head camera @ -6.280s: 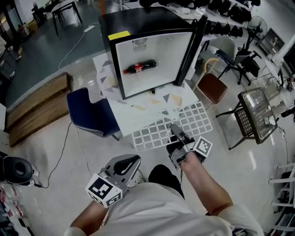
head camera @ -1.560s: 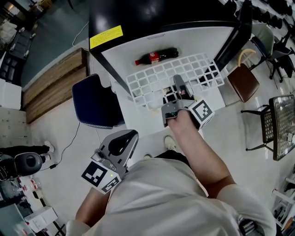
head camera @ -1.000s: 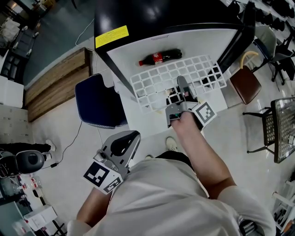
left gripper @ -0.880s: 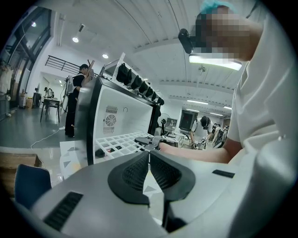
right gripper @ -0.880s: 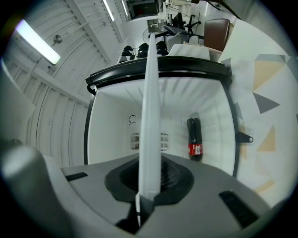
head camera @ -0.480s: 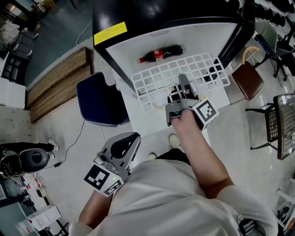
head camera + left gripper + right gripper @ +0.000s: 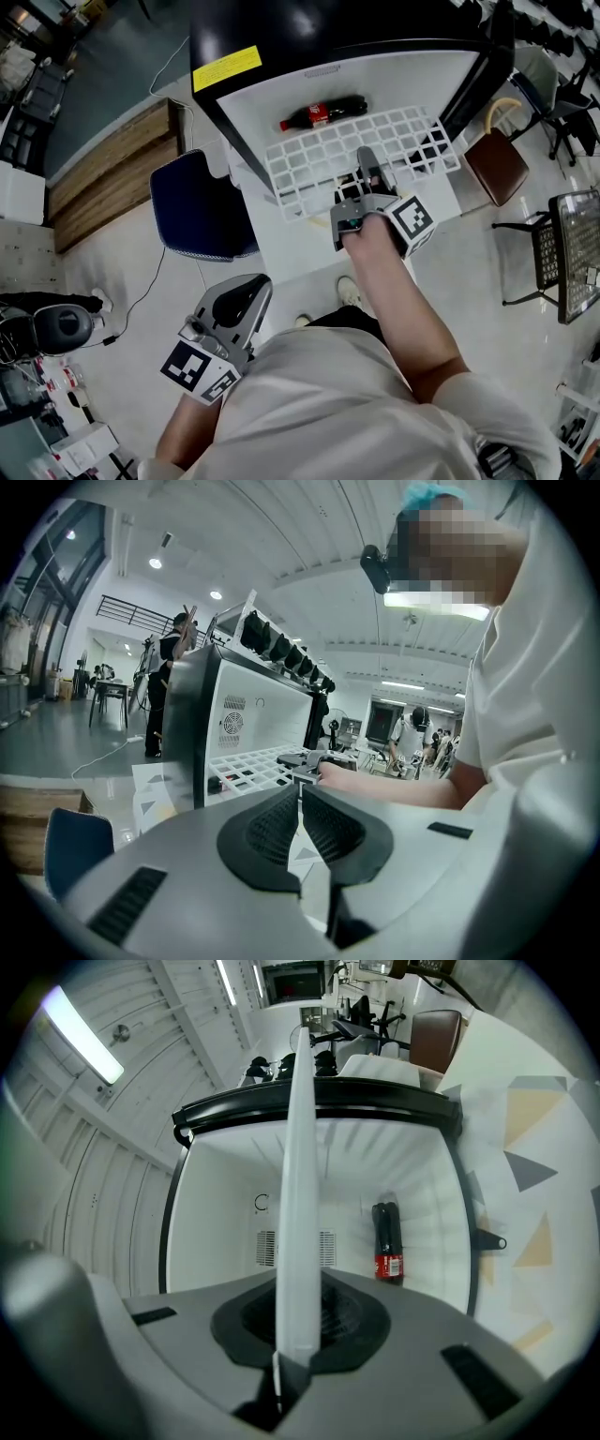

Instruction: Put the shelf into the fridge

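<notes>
Shelf: the white grid shelf [image 7: 361,155] is at the open front of the fridge [image 7: 309,28]. It is held at its near edge, and its far edge reaches across the white interior. No view settles how far inside it sits.
Right claw: the right claw [image 7: 367,171] is clenched on the shelf's near edge, in front of the fridge opening.
Right claw view: only here does the grip read plainly. The shelf [image 7: 298,1194] runs edge-on as a thin white bar, pinched between the dark pads of the right claw [image 7: 298,1321], and points straight into the fridge [image 7: 225,1194] cavity.
Bottle: a cola bottle [image 7: 323,111] lies inside the fridge, beyond the shelf's far edge. The right claw view puts the bottle [image 7: 386,1241] to one side of the shelf bar, apart from it, which the head view leaves unclear.
Left claw: the left claw [image 7: 234,309] is well back from the fridge, beside the person's body. Its own view shows the left claw [image 7: 300,822] closed pad to pad on nothing.
Left claw view: a side look at the fridge [image 7: 202,724], with the shelf [image 7: 248,764] jutting level out of its front.
Chair: a blue chair [image 7: 202,211] stands just beside the fridge, on the left claw's side.
</notes>
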Tool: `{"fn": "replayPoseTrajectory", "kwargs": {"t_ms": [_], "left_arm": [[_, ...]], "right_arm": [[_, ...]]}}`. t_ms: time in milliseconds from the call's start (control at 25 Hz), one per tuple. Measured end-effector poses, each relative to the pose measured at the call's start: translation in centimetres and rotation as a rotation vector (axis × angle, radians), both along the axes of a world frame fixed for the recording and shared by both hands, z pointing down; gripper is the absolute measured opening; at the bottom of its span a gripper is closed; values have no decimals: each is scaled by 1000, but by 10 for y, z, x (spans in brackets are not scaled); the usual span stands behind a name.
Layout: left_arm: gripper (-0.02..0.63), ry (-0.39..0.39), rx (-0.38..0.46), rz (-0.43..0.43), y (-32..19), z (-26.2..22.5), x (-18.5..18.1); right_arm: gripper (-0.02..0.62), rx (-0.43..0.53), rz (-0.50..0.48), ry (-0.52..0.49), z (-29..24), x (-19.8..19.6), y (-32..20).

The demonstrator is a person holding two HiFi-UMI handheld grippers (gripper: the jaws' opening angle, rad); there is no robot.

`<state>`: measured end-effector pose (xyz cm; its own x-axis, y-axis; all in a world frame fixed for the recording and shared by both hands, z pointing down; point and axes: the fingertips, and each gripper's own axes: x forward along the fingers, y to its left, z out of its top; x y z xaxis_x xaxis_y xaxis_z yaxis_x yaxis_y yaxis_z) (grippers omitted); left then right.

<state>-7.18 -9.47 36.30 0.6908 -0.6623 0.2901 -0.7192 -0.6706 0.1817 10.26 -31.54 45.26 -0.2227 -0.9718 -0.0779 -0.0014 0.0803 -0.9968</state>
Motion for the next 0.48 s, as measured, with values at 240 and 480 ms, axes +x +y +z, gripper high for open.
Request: {"fn": "replayPoseTrajectory", "kwargs": {"t_ms": [240,480], "left_arm": [[28,6,3,-11,-4,-1,3],[28,8,12,-19,-16,-7,12]], "right_arm": [[31,-9,-12,-2,-2,-3,-4],[31,-32,-13,0,-6,-6,-15]]}}
